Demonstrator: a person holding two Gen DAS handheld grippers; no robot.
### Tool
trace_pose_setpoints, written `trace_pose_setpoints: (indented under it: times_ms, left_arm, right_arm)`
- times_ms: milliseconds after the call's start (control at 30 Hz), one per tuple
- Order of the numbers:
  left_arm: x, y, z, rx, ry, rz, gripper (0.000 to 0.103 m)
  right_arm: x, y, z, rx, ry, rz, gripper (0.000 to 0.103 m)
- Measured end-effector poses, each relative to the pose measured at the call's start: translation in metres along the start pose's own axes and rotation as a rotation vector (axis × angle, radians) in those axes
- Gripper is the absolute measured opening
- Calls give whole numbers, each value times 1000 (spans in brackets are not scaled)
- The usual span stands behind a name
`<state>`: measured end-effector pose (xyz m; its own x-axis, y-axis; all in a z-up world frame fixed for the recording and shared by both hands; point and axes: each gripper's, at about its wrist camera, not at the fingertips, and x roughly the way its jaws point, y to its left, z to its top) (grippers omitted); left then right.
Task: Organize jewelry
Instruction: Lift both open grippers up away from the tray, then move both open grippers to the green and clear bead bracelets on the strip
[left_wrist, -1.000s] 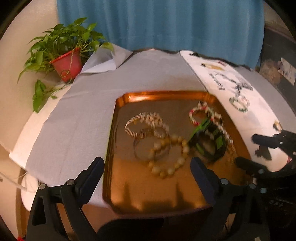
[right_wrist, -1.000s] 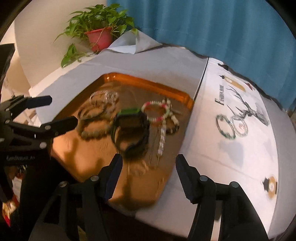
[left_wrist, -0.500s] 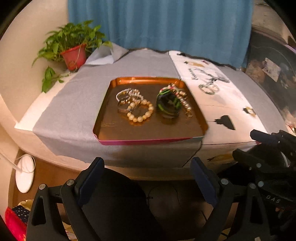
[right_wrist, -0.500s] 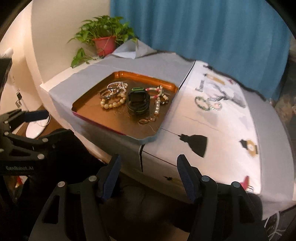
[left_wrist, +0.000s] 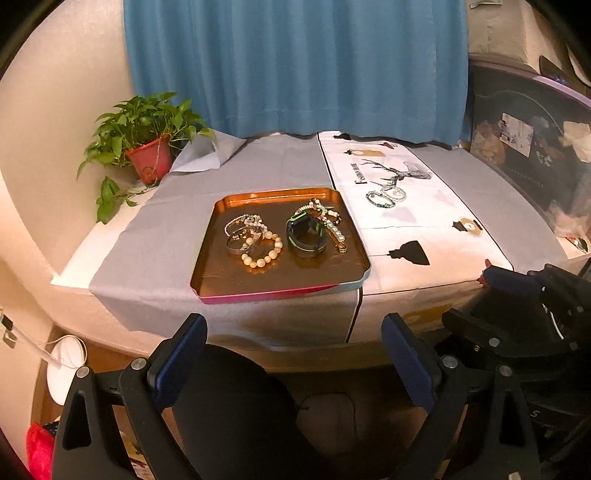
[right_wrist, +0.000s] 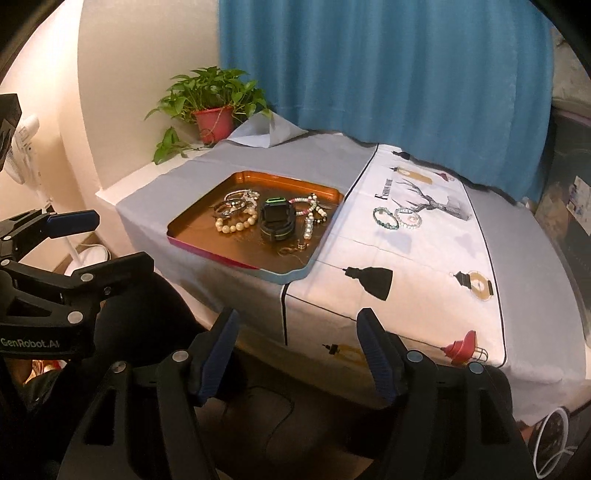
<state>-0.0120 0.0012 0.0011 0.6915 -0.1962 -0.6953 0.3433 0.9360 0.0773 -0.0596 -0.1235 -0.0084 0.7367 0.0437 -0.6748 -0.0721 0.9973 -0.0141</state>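
A copper tray sits on the grey tablecloth and holds a cream bead bracelet, silver bangles, a black and green watch and a pink and white bead string. Two bead bracelets lie on the white printed runner to the right of the tray. My left gripper is open and empty, below the table's front edge. My right gripper is open and empty, also below the front edge.
A potted plant stands at the table's back left corner. A blue curtain hangs behind. A white fan base stands on the floor at the left. A dark cabinet stands at the right.
Both grippers have pulled back and away from the tray, from right above the jewelry to below the table's front edge. Both stay open and empty.
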Motion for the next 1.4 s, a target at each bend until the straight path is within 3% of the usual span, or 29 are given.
trace_pose_setpoints:
  times_ms: [600, 1133, 1400]
  left_arm:
    - [-6, -20, 3, 58, -9, 30, 94]
    - [16, -29, 11, 77, 37, 22, 94]
    - [33, -32, 35, 75, 43, 14, 94]
  right_arm:
    - [-3, -16, -8, 42, -9, 10, 68]
    - [15, -34, -13, 86, 29, 10, 68]
    - [29, -83, -3, 154, 20, -64, 68]
